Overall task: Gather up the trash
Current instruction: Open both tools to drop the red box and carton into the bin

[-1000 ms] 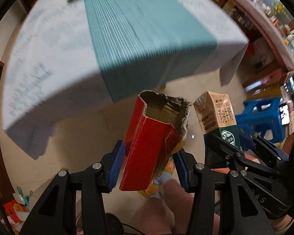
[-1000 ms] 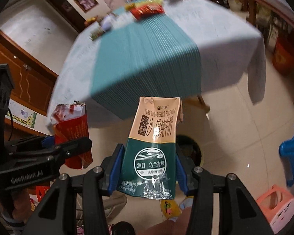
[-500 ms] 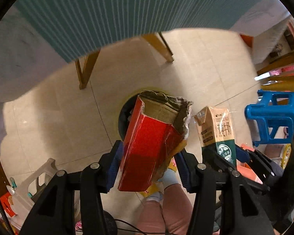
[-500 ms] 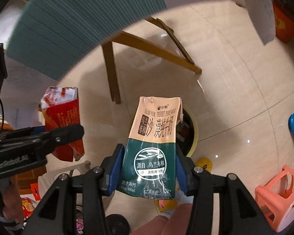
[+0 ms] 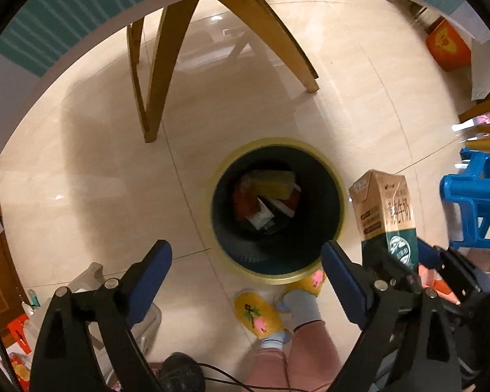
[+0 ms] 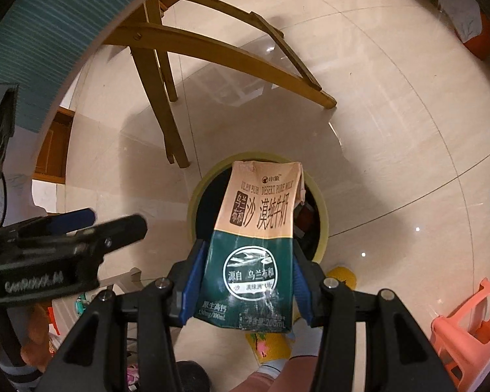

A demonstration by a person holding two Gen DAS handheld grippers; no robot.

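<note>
My left tongs (image 5: 246, 261) were spreading with nothing between them, pointed down over the round yellow-rimmed dark bin (image 5: 275, 209) on the tiled floor, while my right tongs (image 6: 246, 281) clenched the tan-and-green milk carton (image 6: 254, 245); I judged it best to centre the carton over the mouth before letting go. The left view showed the litter inside the bin and the carton beside the rim; the right view hid that litter behind the carton.
</note>
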